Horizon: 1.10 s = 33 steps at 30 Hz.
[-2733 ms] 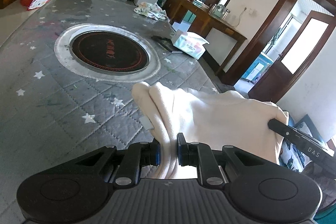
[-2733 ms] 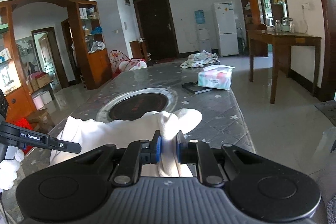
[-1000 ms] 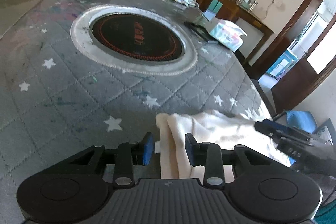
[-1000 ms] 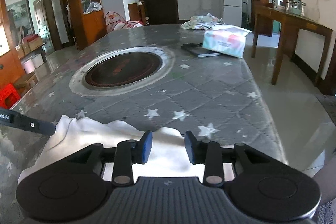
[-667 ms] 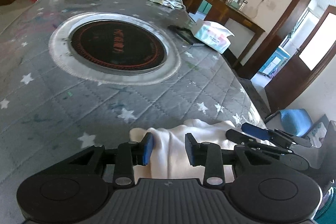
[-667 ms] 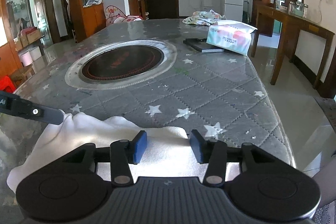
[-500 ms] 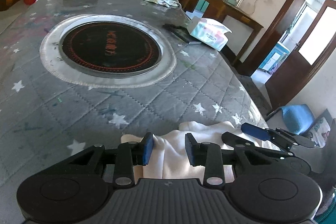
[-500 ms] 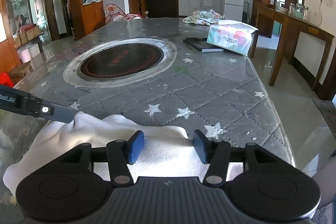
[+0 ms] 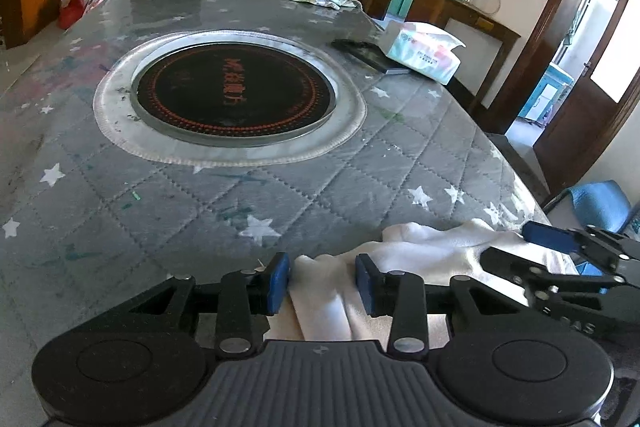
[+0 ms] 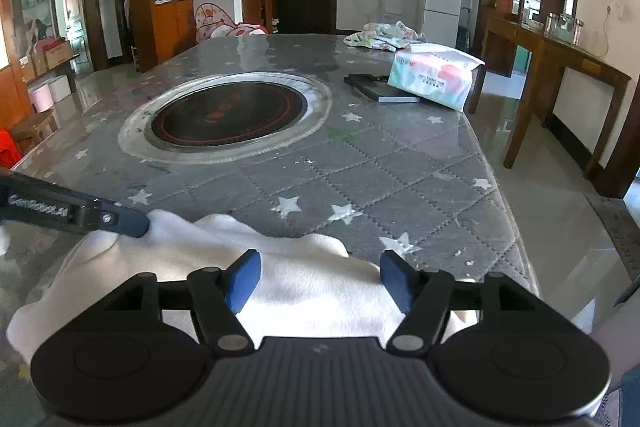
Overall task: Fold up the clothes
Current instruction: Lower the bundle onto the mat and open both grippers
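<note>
A cream-white garment [image 10: 280,267] lies bunched in soft folds at the near edge of the table [image 10: 400,163], which is covered by a grey quilted cloth with white stars. The left gripper [image 9: 323,281] is released, its blue-padded jaws standing apart with a ridge of the fabric rising between them, neither pad pressing it. The right gripper [image 10: 319,281] is likewise released, its jaws spread wider over the near right part of the garment, gripping nothing. In the right wrist view, the tip of the left gripper reaches in from the left and touches the garment's far left corner. Beyond the garment, in the middle of the table, sits a round black cooktop [image 10: 228,117] inside a silver ring. Toward the far right lie a tissue pack [image 10: 434,79] and, just beside it, a dark flat book [image 10: 384,89]; a crumpled patterned cloth [image 10: 384,35] rests at the far end.
</note>
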Motion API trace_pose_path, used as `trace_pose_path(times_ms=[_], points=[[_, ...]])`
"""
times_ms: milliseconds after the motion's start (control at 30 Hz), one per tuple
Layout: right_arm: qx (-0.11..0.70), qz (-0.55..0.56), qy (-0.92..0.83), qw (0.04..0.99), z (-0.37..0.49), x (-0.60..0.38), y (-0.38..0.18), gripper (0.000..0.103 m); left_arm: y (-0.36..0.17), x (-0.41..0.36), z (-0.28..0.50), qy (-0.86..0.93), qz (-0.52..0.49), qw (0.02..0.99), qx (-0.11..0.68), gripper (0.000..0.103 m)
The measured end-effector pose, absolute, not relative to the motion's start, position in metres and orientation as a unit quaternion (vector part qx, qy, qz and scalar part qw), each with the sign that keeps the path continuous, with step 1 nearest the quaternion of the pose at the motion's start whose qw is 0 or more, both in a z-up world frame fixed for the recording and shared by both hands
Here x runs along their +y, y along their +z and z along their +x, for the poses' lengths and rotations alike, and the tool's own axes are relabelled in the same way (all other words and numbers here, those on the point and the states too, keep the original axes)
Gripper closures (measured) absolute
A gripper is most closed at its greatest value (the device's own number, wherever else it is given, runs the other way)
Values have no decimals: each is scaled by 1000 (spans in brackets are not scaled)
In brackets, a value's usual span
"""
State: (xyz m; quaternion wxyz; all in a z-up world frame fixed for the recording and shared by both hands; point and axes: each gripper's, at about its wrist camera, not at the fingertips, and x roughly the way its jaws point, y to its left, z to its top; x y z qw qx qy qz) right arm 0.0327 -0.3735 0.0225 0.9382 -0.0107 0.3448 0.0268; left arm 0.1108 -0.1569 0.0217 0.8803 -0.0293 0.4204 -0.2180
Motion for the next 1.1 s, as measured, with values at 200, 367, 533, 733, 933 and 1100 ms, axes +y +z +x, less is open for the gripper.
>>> trace_pose_path(times_ms=[200,367,533,733,933,1100], points=[[349,-22,44,936,9,-370,29,30,26,-156,102,-213,-19,886,412,59],[350,-29,60,934,-11,-364,33,22,30,-151,93,-209,-17,888,410,55],[355,-29,66,932,-26,-361,30,18,31,-147,80,-209,-15,888,409,50],[360,-23,61,931,-42,-360,26,9,29,-140,60,-212,-10,887,410,45],[356,-19,56,933,-59,-364,27,7,25,-130,38,-216,-7,886,411,38],[362,-5,58,930,-71,-370,20,6,20,-126,23,-220,4,886,409,35]])
